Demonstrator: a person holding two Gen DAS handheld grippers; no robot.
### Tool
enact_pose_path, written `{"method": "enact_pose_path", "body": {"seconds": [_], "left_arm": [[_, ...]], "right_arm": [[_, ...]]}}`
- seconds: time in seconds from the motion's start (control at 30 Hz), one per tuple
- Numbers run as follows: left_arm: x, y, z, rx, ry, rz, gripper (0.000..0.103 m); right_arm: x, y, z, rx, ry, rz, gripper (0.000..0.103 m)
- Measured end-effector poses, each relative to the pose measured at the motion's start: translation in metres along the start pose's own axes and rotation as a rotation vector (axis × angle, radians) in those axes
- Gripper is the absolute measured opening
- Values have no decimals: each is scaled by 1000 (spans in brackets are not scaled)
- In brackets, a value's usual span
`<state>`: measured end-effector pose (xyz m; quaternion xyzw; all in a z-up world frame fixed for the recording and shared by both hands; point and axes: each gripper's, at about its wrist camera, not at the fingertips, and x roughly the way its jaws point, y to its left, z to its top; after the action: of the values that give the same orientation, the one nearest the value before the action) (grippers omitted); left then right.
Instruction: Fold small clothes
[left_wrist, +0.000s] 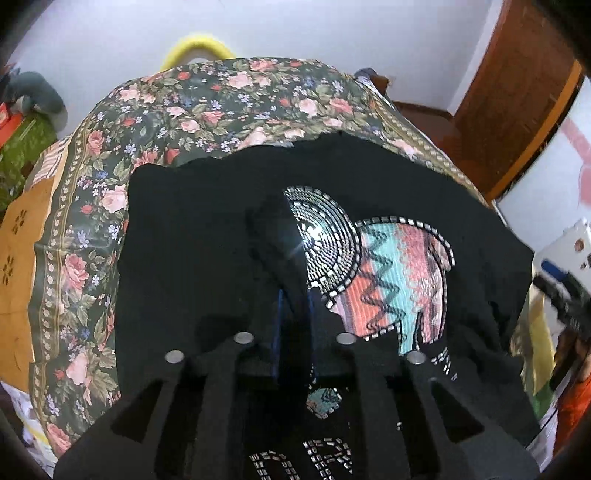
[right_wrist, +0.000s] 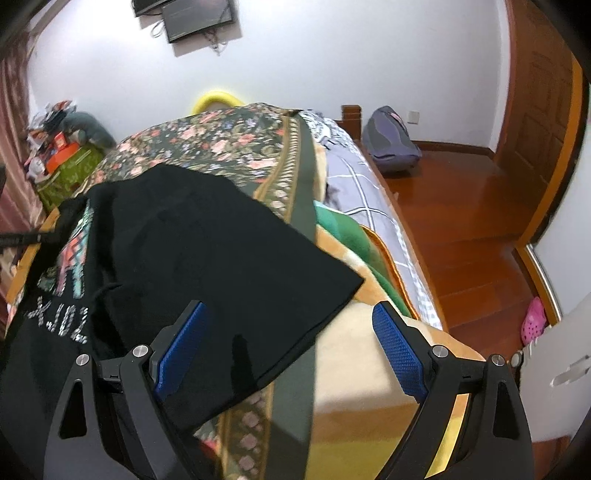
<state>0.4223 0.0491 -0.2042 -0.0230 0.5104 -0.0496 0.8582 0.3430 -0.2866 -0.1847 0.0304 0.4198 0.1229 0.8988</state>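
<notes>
My left gripper (left_wrist: 293, 321) has its fingers pinched on a ridge of the black T-shirt (left_wrist: 207, 236); my right gripper (right_wrist: 288, 354) hangs released over its corner. The shirt lies on the floral bedspread (left_wrist: 192, 107) — partly folded, I judge, more folds left.

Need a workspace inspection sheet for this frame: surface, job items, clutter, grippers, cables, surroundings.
Surface: bed covered by a floral cloth, over an orange-green blanket.
Job's things: black T-shirt with sequin elephant print, spread on the cloth, a fold of it raised.
Clutter: grey plush and boxes at the far left; yellow ring behind the bed.
Grippers: left gripper shut on a fold of the shirt; right gripper open, above the shirt's near edge.
Cables: wires hang under the wall screen.
Surroundings: wooden floor, backpack, wooden door, pink shoe.
</notes>
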Motion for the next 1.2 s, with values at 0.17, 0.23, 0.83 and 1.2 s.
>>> {"method": "enact_pose_path", "body": {"seconds": [0.17, 0.23, 0.83, 1.2], "left_arm": [[-25, 6, -1, 17, -92, 84, 56], [-39, 12, -3, 19, -149, 127, 64], [-3, 91, -62, -113, -33, 262, 78], [-1, 99, -68, -139, -35, 245, 86]], "right_arm": [[12, -16, 7, 59, 11, 11, 65], [18, -20, 8, 73, 16, 11, 56], [-38, 8, 55, -12, -94, 113, 3], [-83, 38, 162, -97, -203, 61, 3]]}}
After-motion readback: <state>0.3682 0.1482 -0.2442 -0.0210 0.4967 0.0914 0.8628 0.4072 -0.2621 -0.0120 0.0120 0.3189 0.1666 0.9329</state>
